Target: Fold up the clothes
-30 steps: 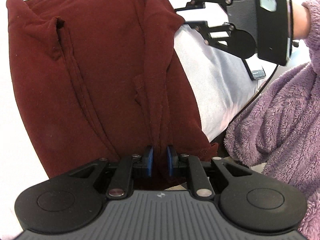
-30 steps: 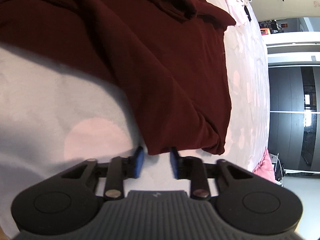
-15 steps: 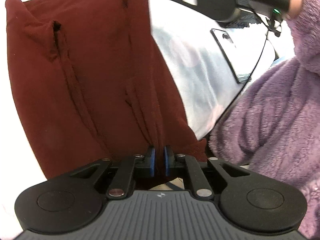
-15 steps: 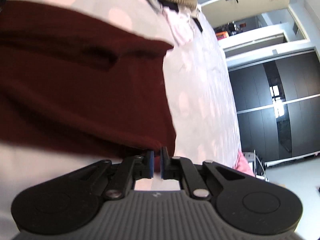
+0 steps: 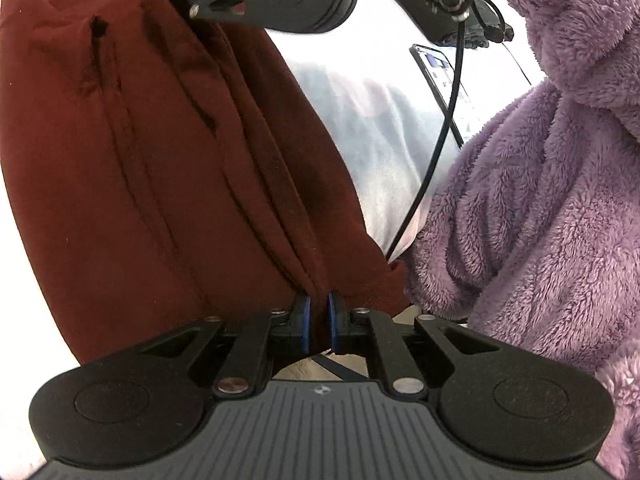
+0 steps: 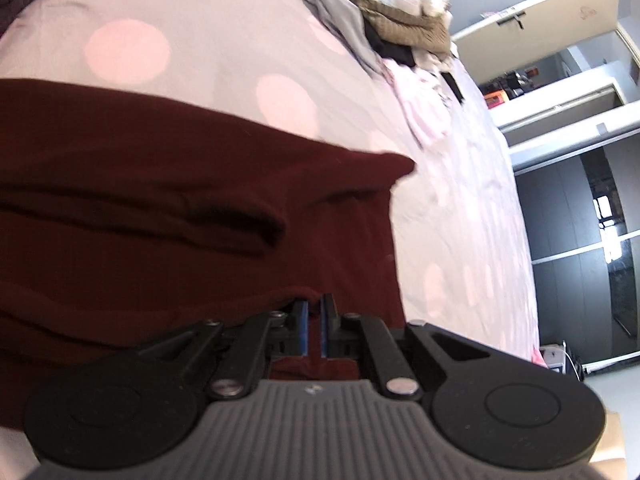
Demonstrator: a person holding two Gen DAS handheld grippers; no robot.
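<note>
Left gripper (image 5: 318, 320) pinches a gathered fold of the dark red garment (image 5: 152, 152) between its blue pads, at the near edge of the cloth. Right gripper (image 6: 314, 330) is likewise clamped on the same garment, its pads nearly together with a thin layer of red fabric between them; in the left wrist view it shows at the top of the frame, at the garment's far edge. The garment lies spread on the bed (image 6: 224, 52), over a pale sheet with pink dots, with long creases running along it and one corner pointing out across the sheet. A phone (image 5: 440, 84) lies on the sheet beside the garment, and a black cable (image 5: 440, 128) hangs across it. A fluffy purple sleeve (image 5: 540, 200) fills the right side. Further up the bed sits a pile of other clothes (image 6: 400, 28).
</note>
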